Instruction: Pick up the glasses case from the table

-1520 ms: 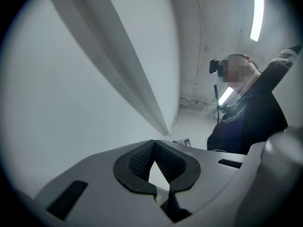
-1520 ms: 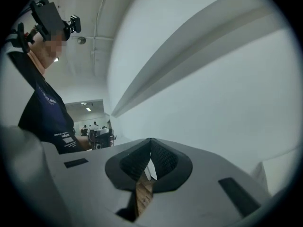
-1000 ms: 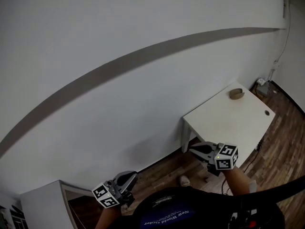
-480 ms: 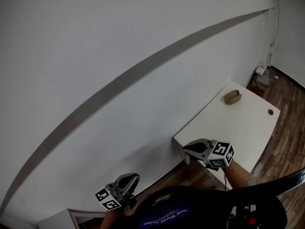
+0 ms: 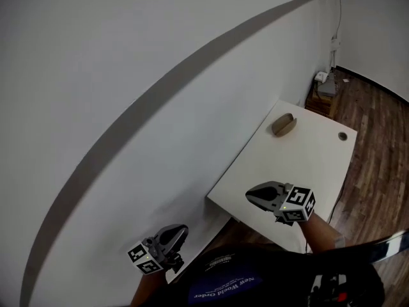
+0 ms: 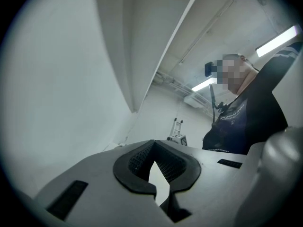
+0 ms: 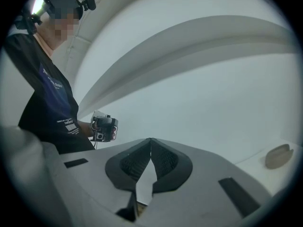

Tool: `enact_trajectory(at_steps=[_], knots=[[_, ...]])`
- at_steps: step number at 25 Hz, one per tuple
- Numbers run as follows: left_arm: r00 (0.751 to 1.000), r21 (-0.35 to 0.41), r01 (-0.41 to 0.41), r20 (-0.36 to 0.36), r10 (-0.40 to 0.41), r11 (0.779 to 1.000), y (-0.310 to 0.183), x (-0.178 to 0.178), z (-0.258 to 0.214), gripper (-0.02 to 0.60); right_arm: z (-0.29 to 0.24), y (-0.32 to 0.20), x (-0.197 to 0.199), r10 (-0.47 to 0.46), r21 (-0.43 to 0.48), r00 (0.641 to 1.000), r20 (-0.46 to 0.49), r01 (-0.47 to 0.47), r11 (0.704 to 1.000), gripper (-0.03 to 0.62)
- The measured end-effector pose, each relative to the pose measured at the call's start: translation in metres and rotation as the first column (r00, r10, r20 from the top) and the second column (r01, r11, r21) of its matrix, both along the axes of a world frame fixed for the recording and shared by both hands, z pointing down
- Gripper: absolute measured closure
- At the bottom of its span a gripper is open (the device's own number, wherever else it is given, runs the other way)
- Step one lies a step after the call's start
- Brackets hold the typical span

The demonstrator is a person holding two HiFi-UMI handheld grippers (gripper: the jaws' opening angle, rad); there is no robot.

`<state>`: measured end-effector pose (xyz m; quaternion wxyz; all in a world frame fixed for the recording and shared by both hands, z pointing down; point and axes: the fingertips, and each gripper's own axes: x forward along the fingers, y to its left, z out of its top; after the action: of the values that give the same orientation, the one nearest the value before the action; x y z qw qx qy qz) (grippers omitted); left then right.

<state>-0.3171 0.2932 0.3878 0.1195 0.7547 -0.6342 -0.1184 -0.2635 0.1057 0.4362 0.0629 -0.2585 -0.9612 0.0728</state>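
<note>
Well, the big white wall (image 5: 128, 75) is standing close beside both grippers, so a swinging arm could be bumping it. The white table (image 5: 300, 165) is sitting just ahead of the right gripper (image 5: 250, 196), and its near edge could be catching jaws coming in too low. Both the right gripper and the left gripper (image 5: 181, 231) are pinching shut on nothing. The glasses case (image 5: 283, 124) is lying well ahead of the right gripper, by the wall. Shut jaws would only be pushing it away.
</note>
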Motion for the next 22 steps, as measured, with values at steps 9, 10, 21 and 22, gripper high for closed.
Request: enact_trajectory(at_steps=[9, 10, 21, 22], knots=[[0.941, 0.044, -0.334, -0.042, 0.336, 0.942, -0.107, -0.001, 0.011, 0.578, 0.011, -0.065, 0.069, 0.332, -0.025, 0.941, -0.061, -0.334, 0.942, 0.591], [0.923, 0.053, -0.381, -0.043, 0.383, 0.923, -0.118, -0.003, 0.013, 0.578, 0.011, -0.07, 0.074, 0.378, -0.012, 0.924, -0.058, -0.379, 0.925, 0.591], [0.734, 0.067, -0.676, -0.015, 0.679, 0.734, -0.154, -0.051, 0.025, 0.578, -0.012, -0.07, 0.06, 0.703, -0.006, 0.711, 0.001, -0.703, 0.711, 0.591], [0.735, 0.069, -0.674, -0.033, 0.677, 0.736, -0.155, -0.057, 0.03, 0.578, -0.012, -0.068, 0.058, 0.712, -0.013, 0.702, 0.005, -0.712, 0.702, 0.591]])
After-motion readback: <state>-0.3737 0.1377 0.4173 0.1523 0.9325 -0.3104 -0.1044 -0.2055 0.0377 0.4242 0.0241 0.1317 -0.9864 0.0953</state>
